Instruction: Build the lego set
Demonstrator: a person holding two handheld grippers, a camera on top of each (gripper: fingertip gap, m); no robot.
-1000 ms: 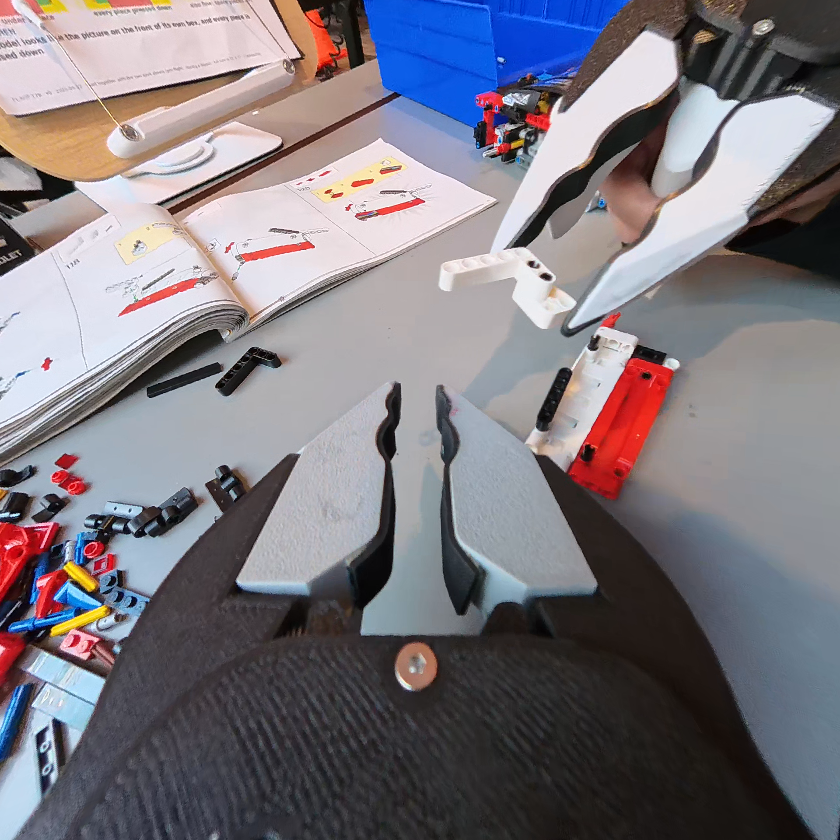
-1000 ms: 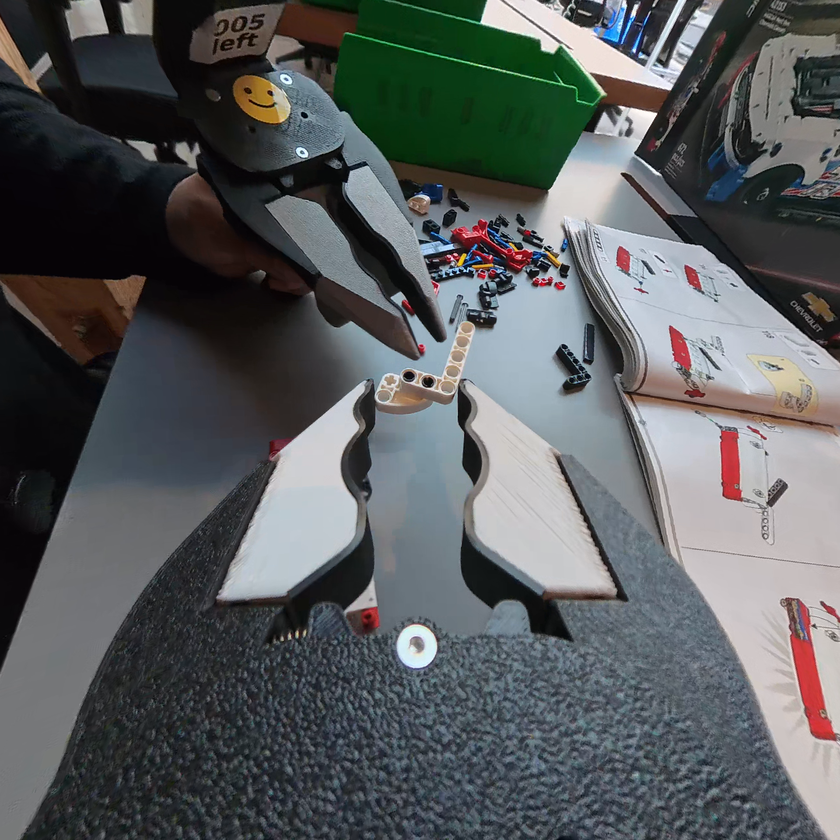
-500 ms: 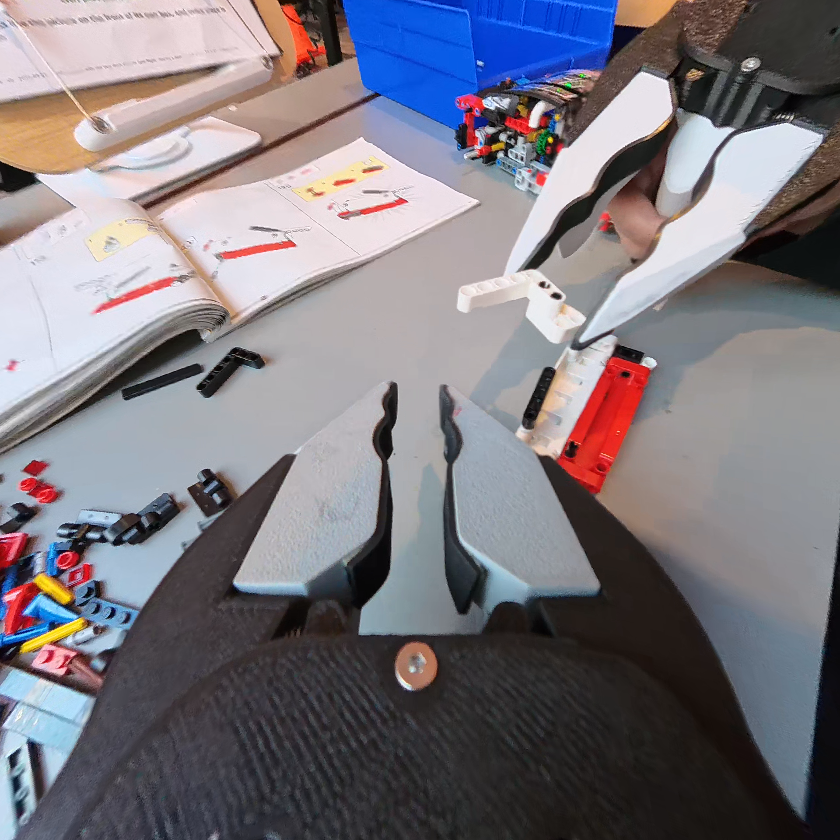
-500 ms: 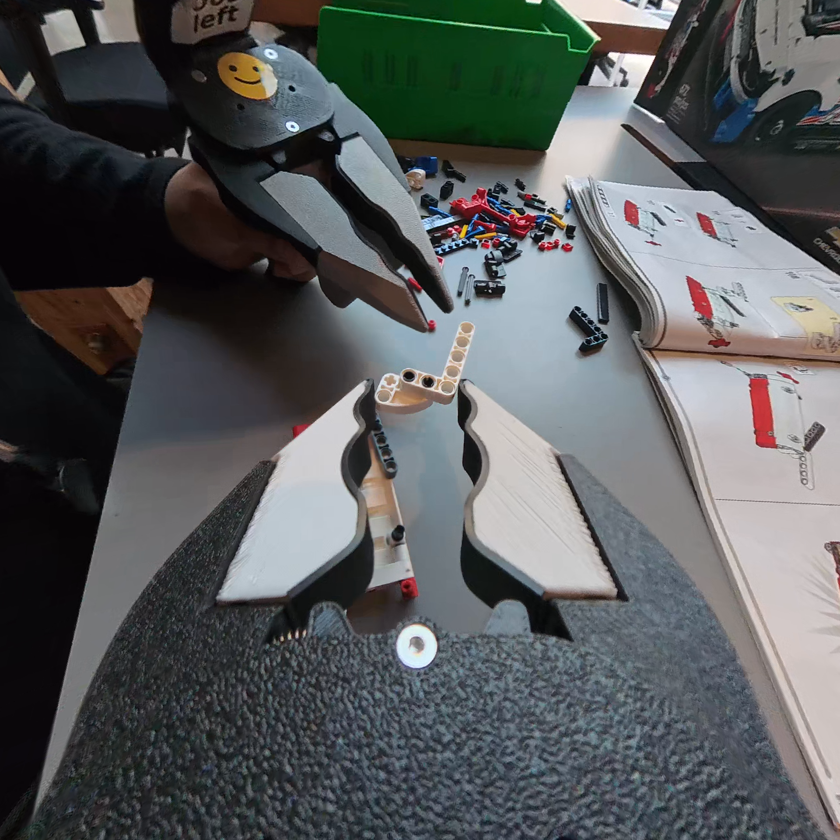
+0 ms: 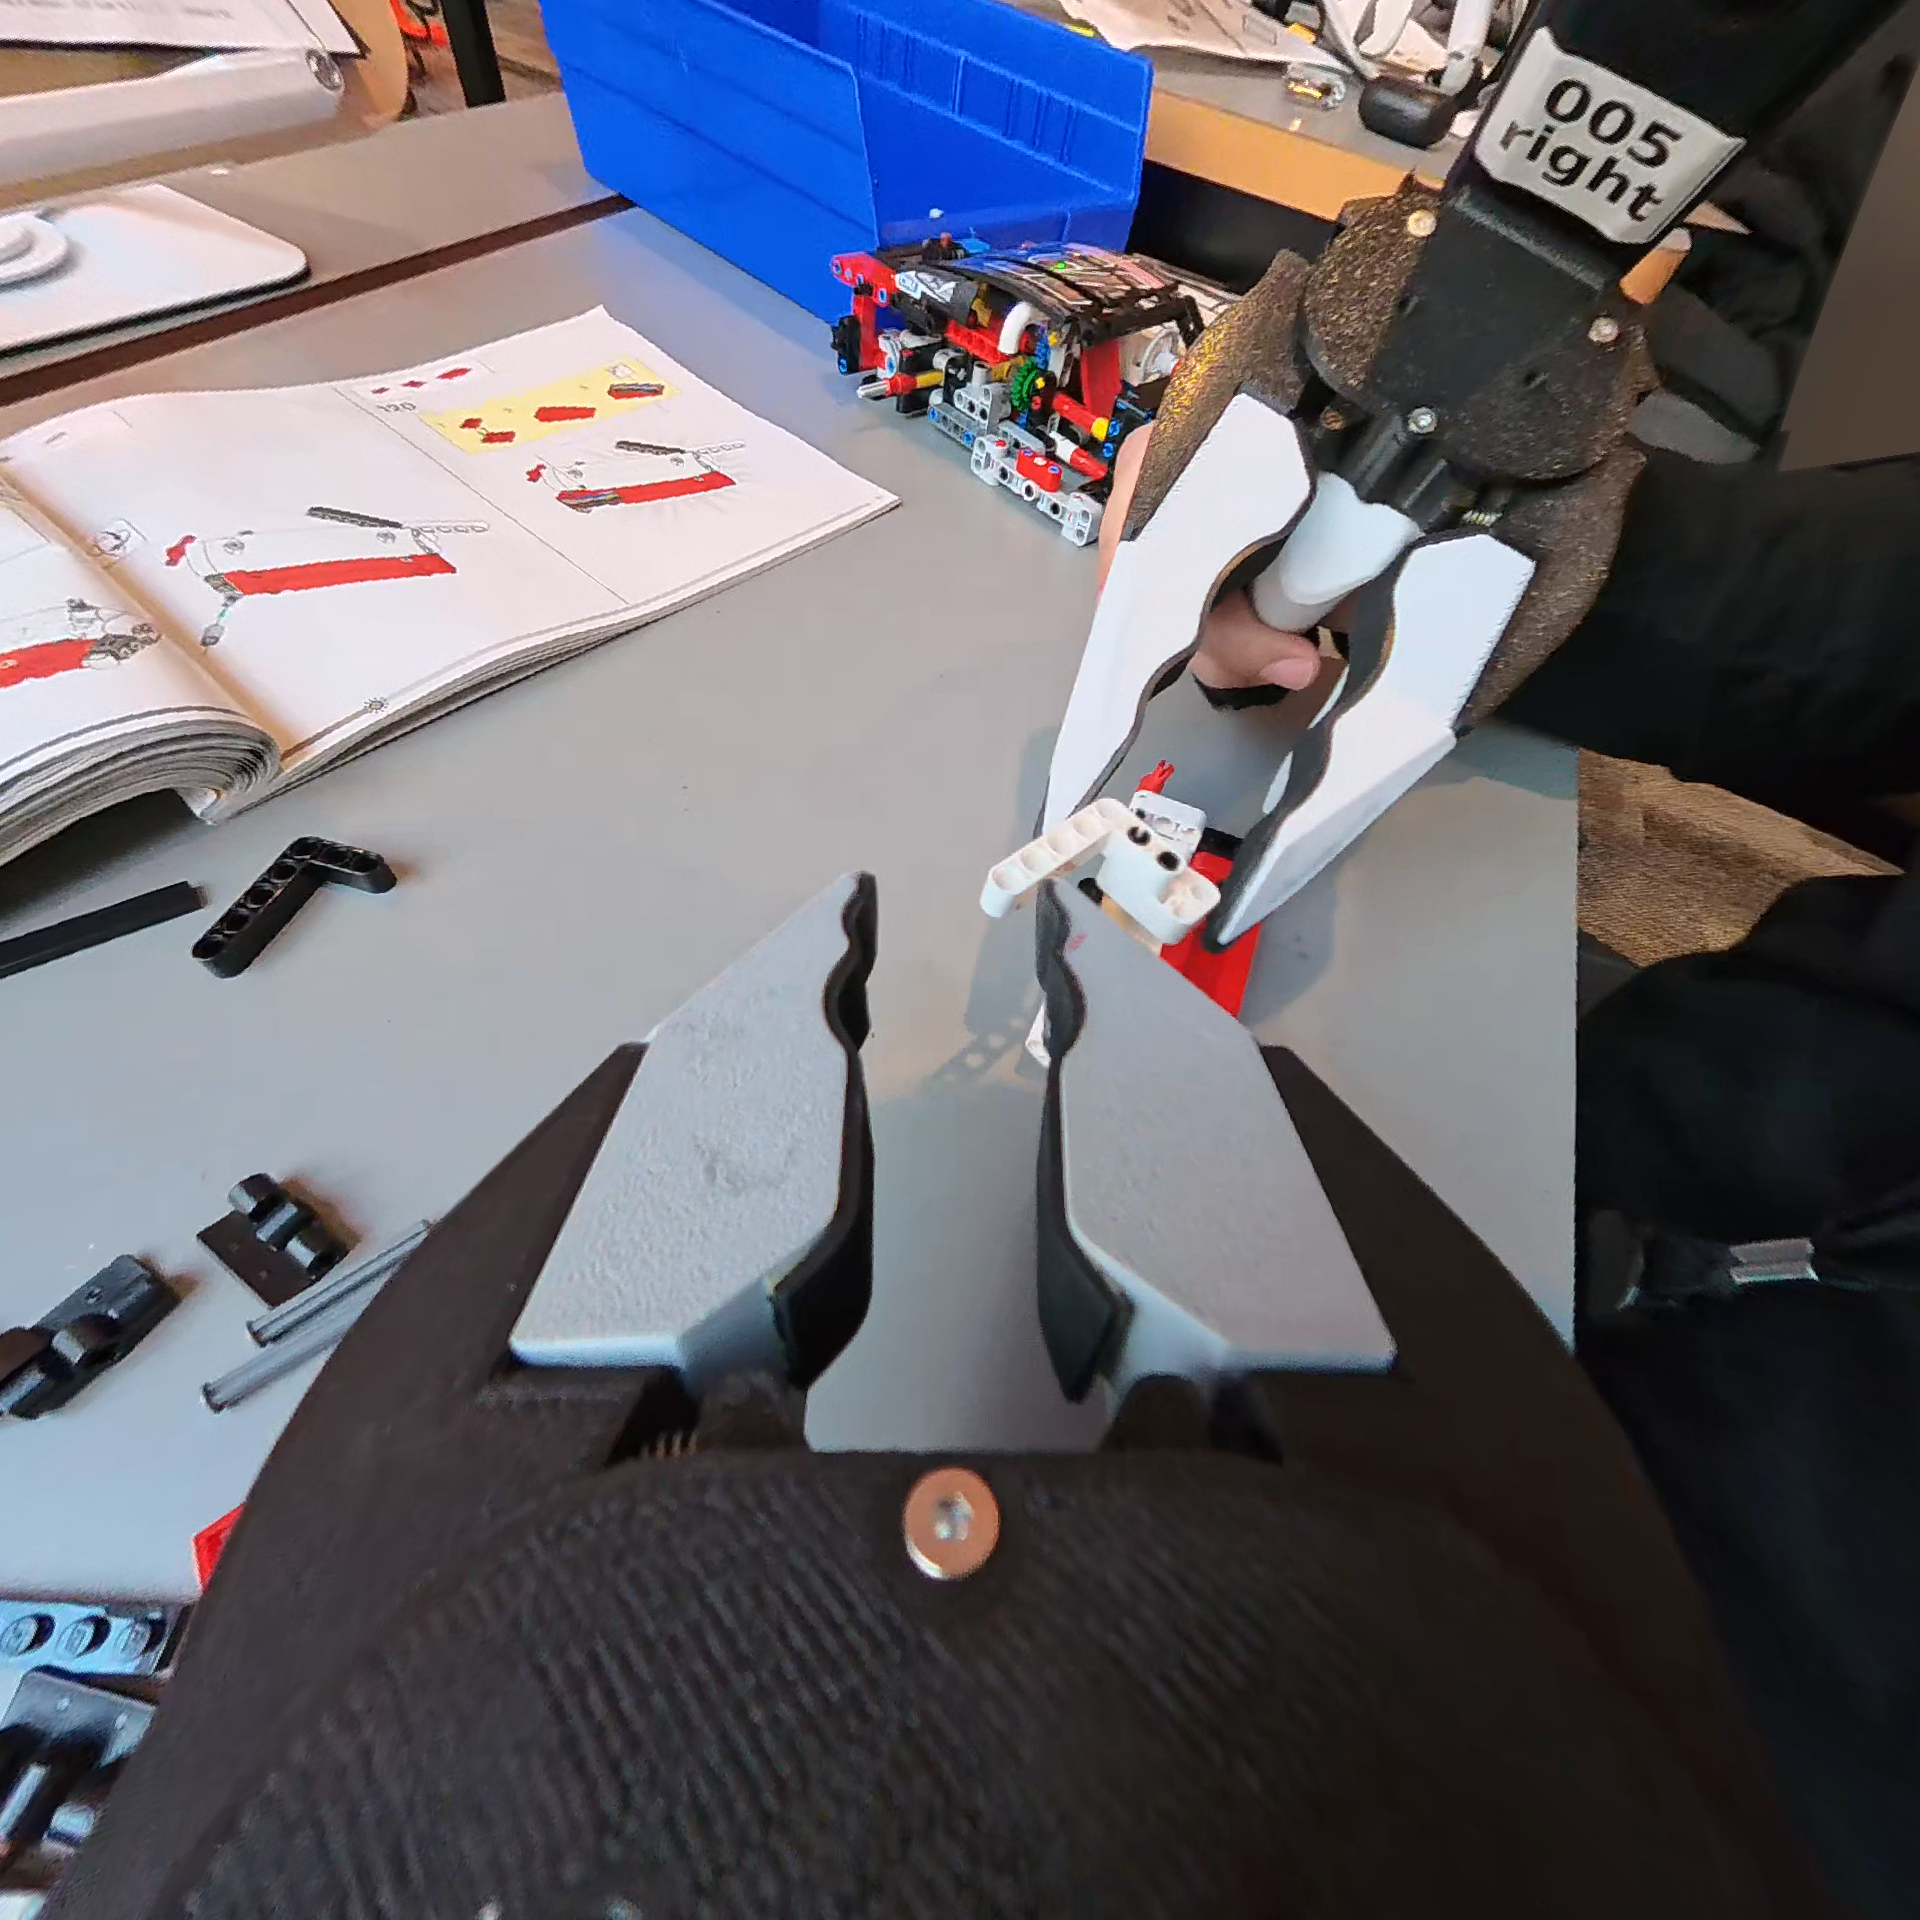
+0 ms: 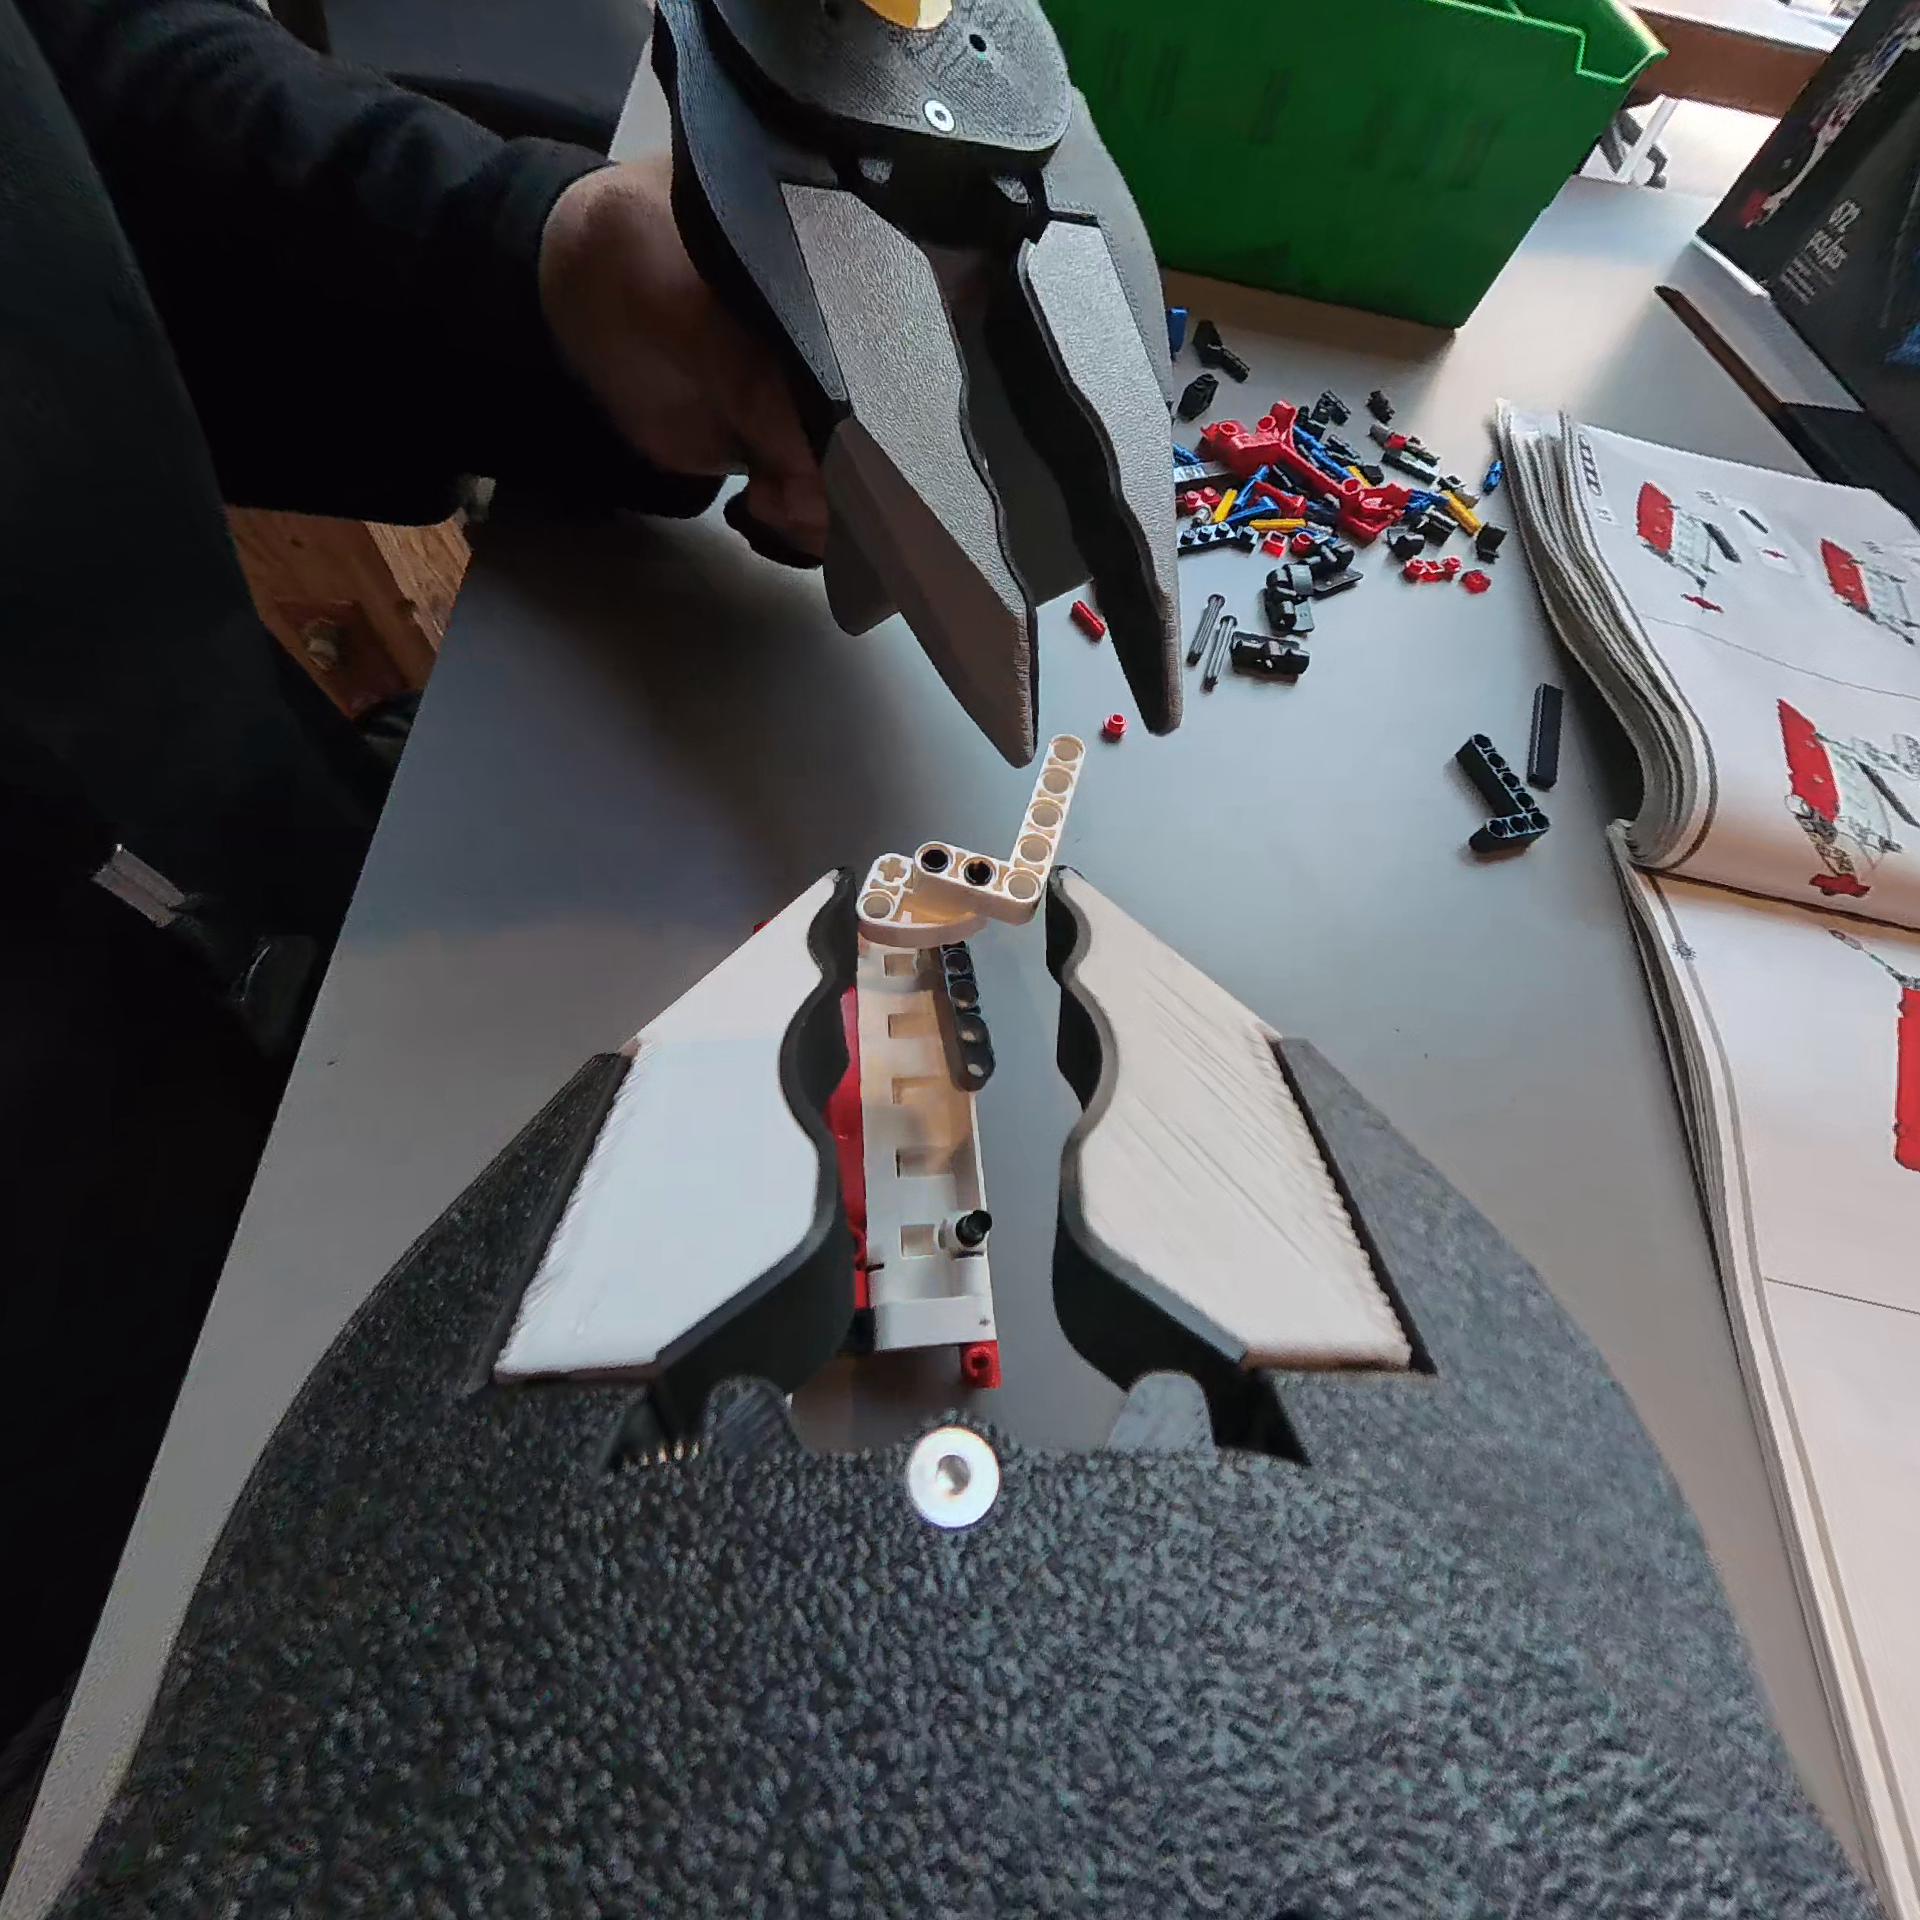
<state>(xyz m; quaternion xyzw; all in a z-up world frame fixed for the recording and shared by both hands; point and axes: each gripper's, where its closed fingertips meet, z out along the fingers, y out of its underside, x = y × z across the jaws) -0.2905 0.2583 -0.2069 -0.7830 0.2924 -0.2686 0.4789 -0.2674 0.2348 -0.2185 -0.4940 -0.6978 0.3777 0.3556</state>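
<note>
The right claw (image 6: 948,899) is clamped on a white L-shaped beam (image 6: 971,868); the left claw (image 5: 951,940), fingers apart, holds nothing. Behind it, the blue bin (image 5: 831,135) and green bin (image 6: 1340,135) hide their contents.

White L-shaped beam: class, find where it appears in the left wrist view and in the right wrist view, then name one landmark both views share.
Left wrist view: white L-shaped beam, right of centre, at the right gripper tips.
Right wrist view: centre, between its own fingertips.
Shared landmark: open instruction booklet.
</note>
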